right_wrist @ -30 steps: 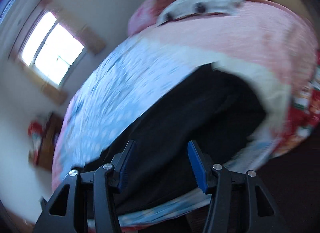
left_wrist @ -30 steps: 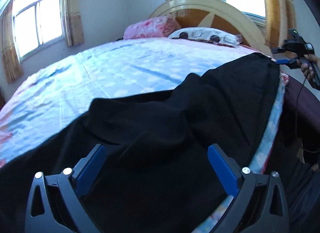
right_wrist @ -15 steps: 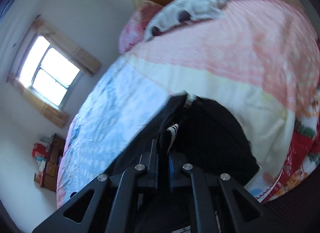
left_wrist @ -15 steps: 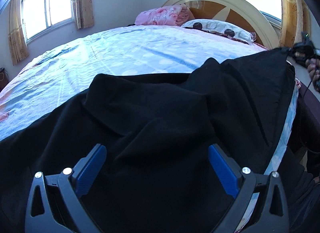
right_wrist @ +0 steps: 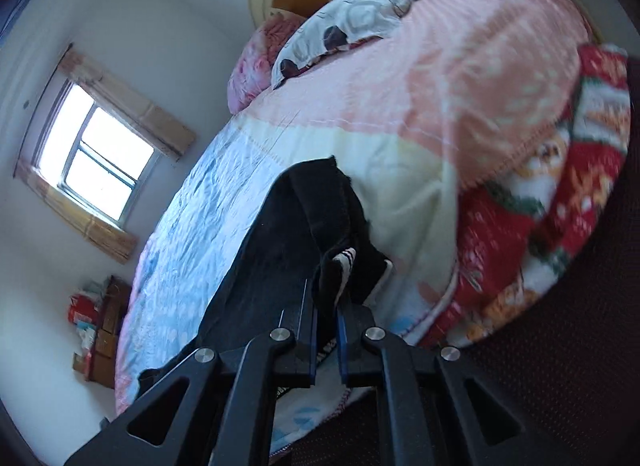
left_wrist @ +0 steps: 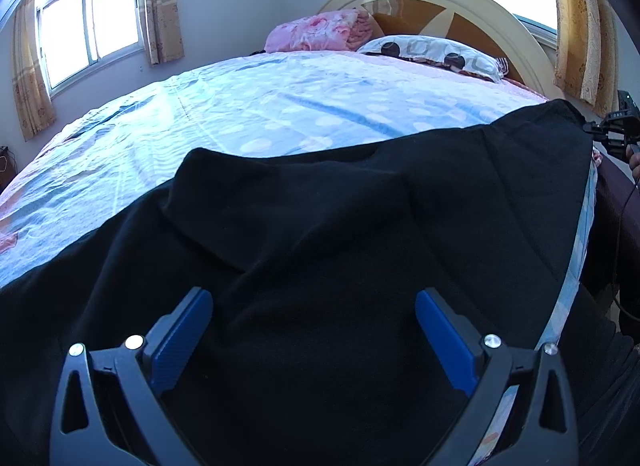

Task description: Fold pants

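Observation:
Black pants lie spread along the near edge of the bed. My left gripper is open, its blue fingers wide apart just above the black cloth. My right gripper is shut on one end of the pants, where a striped white label shows, and holds it a little above the sheet. That gripper also shows in the left wrist view at the far right, at the corner of the cloth.
The bed has a light blue sheet and a pink part. A patterned pillow and a pink quilt lie by the wooden headboard. A red blanket hangs over the side.
My right gripper has shut on the end of the pants and lifted it a little. My left gripper has stayed open over the cloth, shifting slightly.

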The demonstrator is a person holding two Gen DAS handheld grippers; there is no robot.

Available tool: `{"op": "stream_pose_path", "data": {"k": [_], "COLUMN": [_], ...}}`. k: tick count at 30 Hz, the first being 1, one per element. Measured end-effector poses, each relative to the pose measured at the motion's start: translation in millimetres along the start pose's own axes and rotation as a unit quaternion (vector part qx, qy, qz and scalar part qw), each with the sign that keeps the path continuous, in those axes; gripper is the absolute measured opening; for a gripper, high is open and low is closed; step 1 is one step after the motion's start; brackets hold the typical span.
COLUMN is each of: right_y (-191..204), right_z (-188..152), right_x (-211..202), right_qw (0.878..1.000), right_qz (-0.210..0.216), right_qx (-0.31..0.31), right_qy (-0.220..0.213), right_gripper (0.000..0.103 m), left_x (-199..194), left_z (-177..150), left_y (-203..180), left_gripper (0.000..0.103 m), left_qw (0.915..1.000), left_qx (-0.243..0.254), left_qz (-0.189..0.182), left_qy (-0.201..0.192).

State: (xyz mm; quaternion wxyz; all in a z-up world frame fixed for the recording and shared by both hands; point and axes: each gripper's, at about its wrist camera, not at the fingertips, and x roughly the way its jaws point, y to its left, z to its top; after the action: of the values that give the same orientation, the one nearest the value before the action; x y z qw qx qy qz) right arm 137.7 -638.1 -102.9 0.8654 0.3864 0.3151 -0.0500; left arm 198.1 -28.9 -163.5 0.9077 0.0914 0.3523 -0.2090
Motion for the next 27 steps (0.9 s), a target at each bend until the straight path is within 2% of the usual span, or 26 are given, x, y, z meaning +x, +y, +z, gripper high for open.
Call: {"op": "stream_pose_path", "data": {"k": [4,7,10,12,14,15,17,19,21,27], "right_y": [9,18,26,52,92,119,169,217,255,346], "right_z": [2,6,13,15,13,8,-8,-32,-57,-148], "right_x": [-7,-21,-41,-46,-36,-21,15,55,92,195], "right_qw": [0.999,0.995,0.983,0.978,0.98,0.98,0.971,0.952,0.931,0.868], "right_qz": [-0.031,-0.09,-0.165,-0.17,-0.122,-0.083,-0.005,0.058,0.104,0.179], "right_qx": [-0.018,-0.034,-0.037,-0.084,-0.143,-0.177,-0.235,-0.285,-0.316,-0.368], "right_qy": [0.004,-0.013,-0.065,-0.091,-0.072,-0.042,0.03,0.092,0.15,0.282], "right_gripper": [0.014,0.035,0.036,0.036,0.037,0.037,0.037,0.037,0.037,0.037], "left_x": [0,0,0,0,-1,-2,-5,-12,-20,-29], "left_z": [-1,-2,-3,-4,-4,-4,-5,-6,-7,-15], "left_y": [0,-1,-1,-1,-1,-1,-1,0,4,15], "left_gripper": [0.103,0.103,0.103,0.103,0.103,0.103,0.103,0.103,0.103,0.103], "left_qw": [1.0,1.0,0.9999,0.9998,0.9998,0.9997,0.9995,0.9991,0.9982,0.9967], "left_qx": [-0.001,0.001,0.002,0.001,0.0,-0.001,-0.006,-0.014,-0.029,-0.046], "left_qz": [0.0,0.003,0.004,0.003,0.004,0.004,0.007,0.011,0.009,0.028], "left_qy": [-0.005,-0.009,-0.014,-0.017,-0.021,-0.023,-0.03,-0.038,-0.052,-0.062]}}
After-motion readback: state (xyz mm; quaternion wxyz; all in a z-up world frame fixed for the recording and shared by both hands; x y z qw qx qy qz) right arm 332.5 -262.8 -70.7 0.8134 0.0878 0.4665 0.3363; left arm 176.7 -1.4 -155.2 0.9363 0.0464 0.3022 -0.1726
